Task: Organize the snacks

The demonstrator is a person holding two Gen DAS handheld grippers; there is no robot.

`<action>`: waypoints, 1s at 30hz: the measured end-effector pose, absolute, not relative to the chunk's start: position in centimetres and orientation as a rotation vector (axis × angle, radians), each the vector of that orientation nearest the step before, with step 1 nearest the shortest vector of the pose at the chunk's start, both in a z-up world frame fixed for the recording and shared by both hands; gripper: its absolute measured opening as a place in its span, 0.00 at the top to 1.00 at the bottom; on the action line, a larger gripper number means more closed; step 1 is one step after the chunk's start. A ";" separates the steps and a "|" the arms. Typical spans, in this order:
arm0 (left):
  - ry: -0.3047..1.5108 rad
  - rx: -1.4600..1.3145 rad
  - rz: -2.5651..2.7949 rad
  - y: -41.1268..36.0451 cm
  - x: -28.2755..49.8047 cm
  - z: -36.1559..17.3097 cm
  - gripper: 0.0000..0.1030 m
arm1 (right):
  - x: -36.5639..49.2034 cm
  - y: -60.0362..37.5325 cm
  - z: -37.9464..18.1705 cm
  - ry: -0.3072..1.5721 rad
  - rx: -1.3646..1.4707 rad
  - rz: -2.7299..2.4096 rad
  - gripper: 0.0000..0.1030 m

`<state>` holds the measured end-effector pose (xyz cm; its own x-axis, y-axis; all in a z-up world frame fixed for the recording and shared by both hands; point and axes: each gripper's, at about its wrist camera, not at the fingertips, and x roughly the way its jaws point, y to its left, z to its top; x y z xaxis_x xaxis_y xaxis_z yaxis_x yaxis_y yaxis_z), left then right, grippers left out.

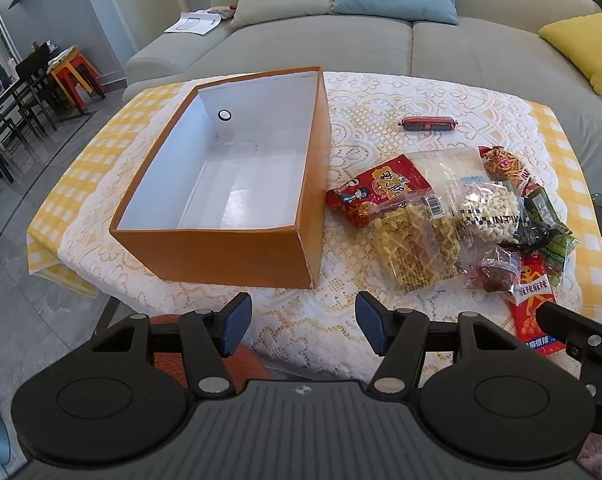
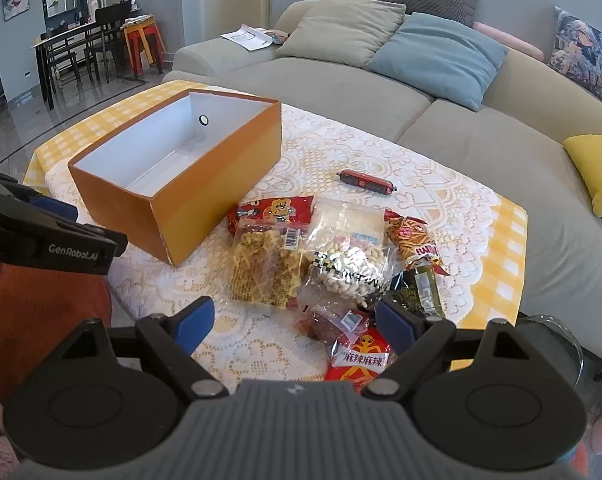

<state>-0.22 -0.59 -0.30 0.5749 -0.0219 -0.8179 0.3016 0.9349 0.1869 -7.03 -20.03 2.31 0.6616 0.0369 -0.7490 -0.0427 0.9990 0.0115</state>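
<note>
Crinkly plastic snack packets (image 2: 321,264) heaped at 3 o'clock of empty orange box (image 1: 237,252) on counter (image 1: 301,320): light, soft, slippery; pinch sealed edges. Left gripper (image 1: 299,326) and right gripper (image 2: 291,326) both released, holding nothing.

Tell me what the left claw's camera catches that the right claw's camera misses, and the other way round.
Only the left view shows the orange box's whole white floor, bare, and the right claw's arm poking in at the right edge. Only the right view shows the printed cushion on the sofa, a wall picture beyond the dining table, and the left claw's lettered side at its left edge. Both share the open box, the lone red sausage, the heap of snack packets on the lace cloth, and open, empty claws: left claw, right claw.
</note>
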 end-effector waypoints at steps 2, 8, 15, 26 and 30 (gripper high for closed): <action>0.943 0.325 -0.195 -0.7 -0.2 -0.3 0.31 | -7.0 -20.0 2.3 0.848 -0.011 0.047 0.17; 0.943 0.324 -0.201 -0.7 -0.3 -0.2 0.31 | -7.0 -19.7 2.4 0.851 -0.020 0.053 0.17; 0.941 0.323 -0.202 -0.9 -0.3 -0.2 0.31 | -7.1 -19.7 2.5 0.849 -0.022 0.051 0.17; 0.943 0.322 -0.202 -0.9 -0.3 -0.1 0.31 | -7.1 -19.7 2.6 0.852 -0.022 0.048 0.17; 0.943 0.320 -0.203 -1.0 -0.3 -0.1 0.31 | -7.1 -19.7 2.6 0.851 -0.024 0.048 0.17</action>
<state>-0.33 -0.97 -0.12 0.5736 -0.0317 -0.8185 0.3087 0.9340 0.1801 -7.08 -19.68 2.59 0.6580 0.0333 -0.7523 -0.0523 0.9986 -0.0016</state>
